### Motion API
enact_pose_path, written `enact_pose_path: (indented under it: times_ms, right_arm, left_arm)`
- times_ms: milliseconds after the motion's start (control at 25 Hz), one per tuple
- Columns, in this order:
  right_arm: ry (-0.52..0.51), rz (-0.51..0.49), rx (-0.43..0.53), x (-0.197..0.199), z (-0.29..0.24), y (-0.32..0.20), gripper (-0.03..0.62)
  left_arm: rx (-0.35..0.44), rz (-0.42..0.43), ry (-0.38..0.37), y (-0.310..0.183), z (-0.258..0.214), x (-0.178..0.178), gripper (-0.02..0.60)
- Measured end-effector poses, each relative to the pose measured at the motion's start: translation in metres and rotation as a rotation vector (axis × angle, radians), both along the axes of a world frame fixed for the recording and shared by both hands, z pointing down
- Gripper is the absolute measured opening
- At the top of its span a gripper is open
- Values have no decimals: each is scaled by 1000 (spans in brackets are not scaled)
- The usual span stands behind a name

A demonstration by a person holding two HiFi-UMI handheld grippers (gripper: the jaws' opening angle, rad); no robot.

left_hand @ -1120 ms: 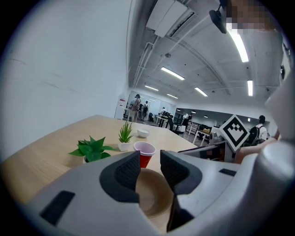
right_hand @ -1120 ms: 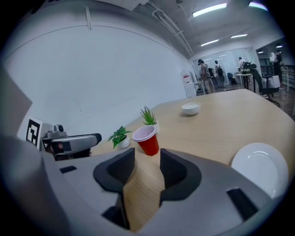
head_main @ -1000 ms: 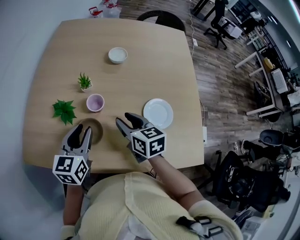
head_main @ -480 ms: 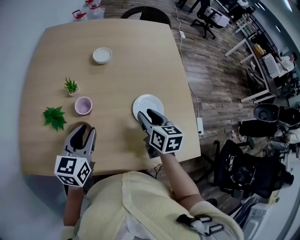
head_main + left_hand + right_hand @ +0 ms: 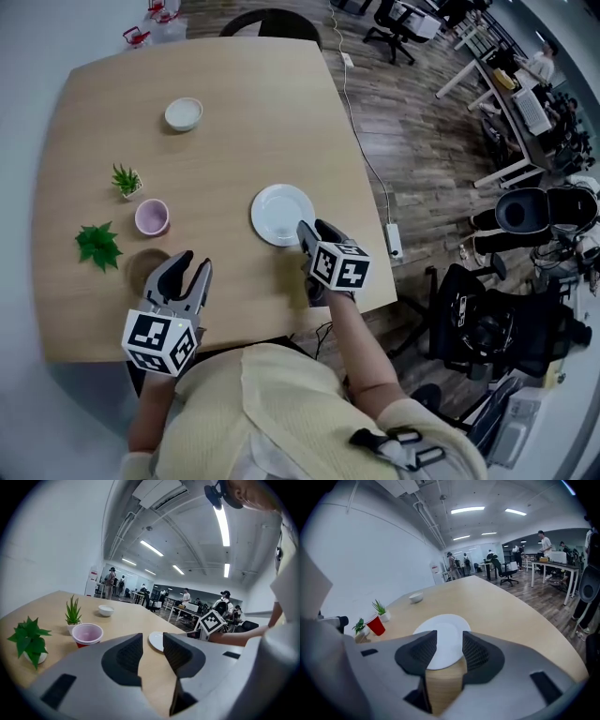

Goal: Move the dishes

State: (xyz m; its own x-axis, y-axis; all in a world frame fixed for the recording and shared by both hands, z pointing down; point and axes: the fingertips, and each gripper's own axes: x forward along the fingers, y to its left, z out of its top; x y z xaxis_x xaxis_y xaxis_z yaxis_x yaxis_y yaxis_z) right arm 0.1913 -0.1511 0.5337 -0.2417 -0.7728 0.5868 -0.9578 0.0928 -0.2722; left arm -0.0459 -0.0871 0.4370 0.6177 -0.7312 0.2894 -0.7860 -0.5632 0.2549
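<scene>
Desk (image 5: 244, 112) of pale wood with rounded corners, seen from above, in an open office with a wood floor. A person (image 5: 272, 412) in a pale yellow top stands at its near edge and holds a pair of tongs in each hand.

The white plate (image 5: 282, 215) lies flat on the right half of the desk, towards the near edge. The right tongs (image 5: 314, 231) slant down towards the plate's near rim. Their jaws are released and stand apart. The plate's near edge shows in the gap between them. Neither pad presses on it, and whether a tip touches the rim cannot be told.

The left tongs (image 5: 190, 264) are at the front left of the desk, well apart from the plate, pointing across the desk almost level. Their jaws are released too, with only bare desk showing between them.

A small white bowl (image 5: 184, 113) sits far back on the left half of the desk, well apart from the plate. Nearer, along the left side, a spiky plant (image 5: 126, 179) stands in a white pot. A cup (image 5: 152, 217), red outside and pink inside, stands upright just beside it. A leafy plant (image 5: 97, 243) is nearest the left edge.

A black office chair (image 5: 487, 337) stands on the floor to the right of the desk.
</scene>
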Motion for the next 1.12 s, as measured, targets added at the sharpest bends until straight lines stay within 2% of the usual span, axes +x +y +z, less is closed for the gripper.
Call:
enact_pose_path:
  times_ms: [320,520,880,1120]
  right_arm:
    - [33,22,-69,14,27,-7,173]
    - [42,20,-81,15,31,-16,173]
    - [101,2,-151,13,38,-22,172]
    - [114,8,-155,13,38,-22,162]
  left_arm:
    - [-19,71,7,7,7,26,141]
    - [-38,70,36,9,8,28,141]
    - [-52,61,34,11,13,26,141]
    - [-54,61,37,11,15,27,141]
